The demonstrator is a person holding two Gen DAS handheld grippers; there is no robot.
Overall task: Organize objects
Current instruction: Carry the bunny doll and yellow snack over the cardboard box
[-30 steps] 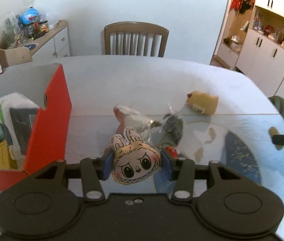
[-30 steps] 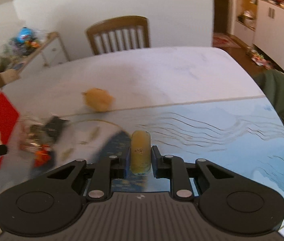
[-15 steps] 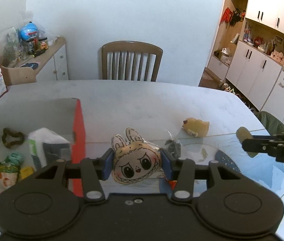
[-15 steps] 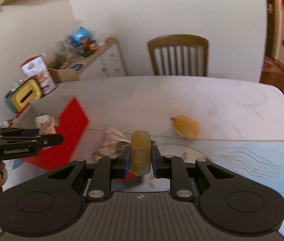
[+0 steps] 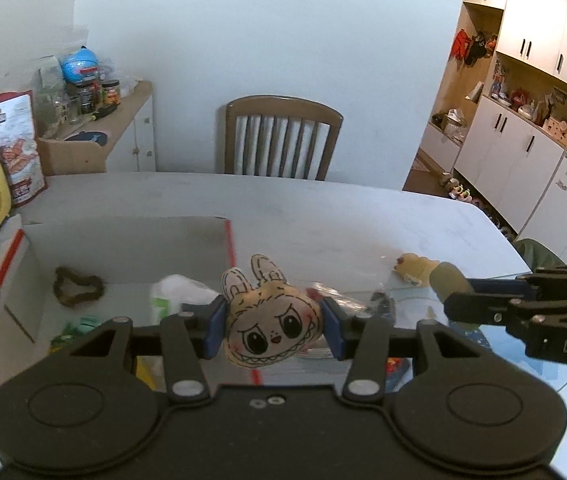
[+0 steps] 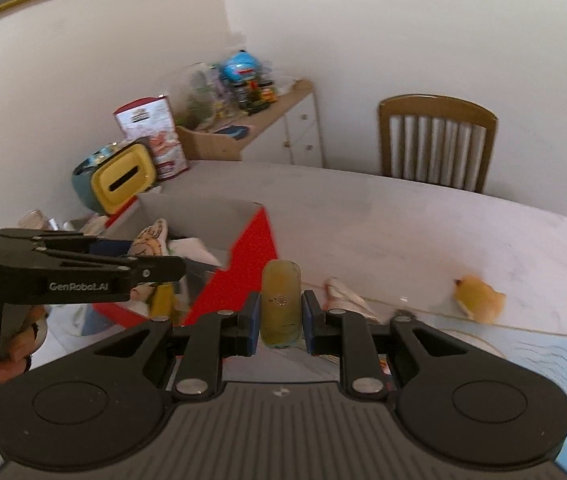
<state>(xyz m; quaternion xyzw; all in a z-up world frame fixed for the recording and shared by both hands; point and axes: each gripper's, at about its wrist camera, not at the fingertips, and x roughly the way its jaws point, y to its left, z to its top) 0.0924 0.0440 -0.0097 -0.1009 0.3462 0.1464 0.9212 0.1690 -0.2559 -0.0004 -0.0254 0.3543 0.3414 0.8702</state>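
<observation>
I see a tan bunny toy (image 5: 272,330) with pink cheeks, big black eyes and a white toothy grin. My grippers are black with blue pads (image 5: 217,330). The little tube (image 6: 281,309) is yellow-green. The box (image 6: 245,258) is red outside and grey inside. The table (image 5: 323,216) is white, with a blue wavy patch (image 6: 555,364).

Toothy plush face (image 5: 271,322) upright above red box (image 5: 229,240), yellow tube (image 6: 281,304) upright

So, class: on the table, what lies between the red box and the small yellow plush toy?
A crinkly clear plastic packet lies between the red box and the yellow plush toy, seen in the right wrist view.
</observation>
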